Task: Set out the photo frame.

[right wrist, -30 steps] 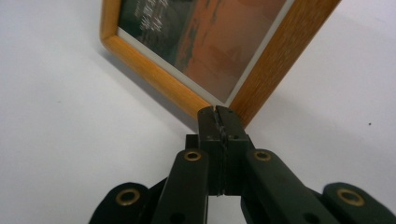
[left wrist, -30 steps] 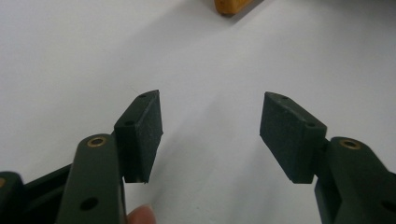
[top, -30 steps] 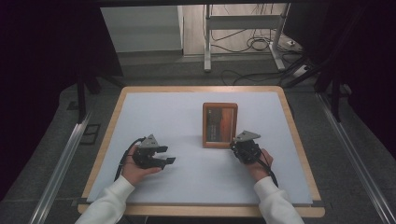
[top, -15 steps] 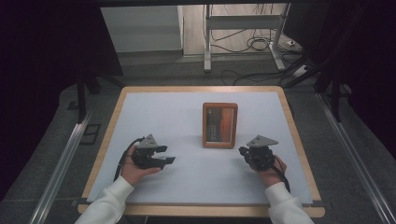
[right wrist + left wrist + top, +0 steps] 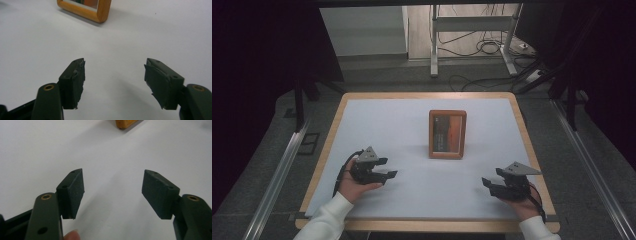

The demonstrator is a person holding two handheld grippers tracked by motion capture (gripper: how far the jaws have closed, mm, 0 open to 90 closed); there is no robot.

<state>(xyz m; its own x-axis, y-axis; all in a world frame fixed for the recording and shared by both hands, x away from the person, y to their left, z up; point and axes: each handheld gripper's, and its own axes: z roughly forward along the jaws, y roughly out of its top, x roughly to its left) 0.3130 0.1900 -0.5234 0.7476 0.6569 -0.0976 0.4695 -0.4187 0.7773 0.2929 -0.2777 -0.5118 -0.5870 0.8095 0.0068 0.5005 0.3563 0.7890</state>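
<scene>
Both hands rest low on the white table [image 5: 412, 125]. The left tongs [image 5: 388, 174] are spread wide and hold nothing. The right tongs [image 5: 487, 184] have just been opening, with nothing between them. The wooden picture frame [image 5: 447, 134] stands in the middle, well apart from both.

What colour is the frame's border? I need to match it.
Warm orange-brown wood on the frame, clearest in the right gripper view.
</scene>
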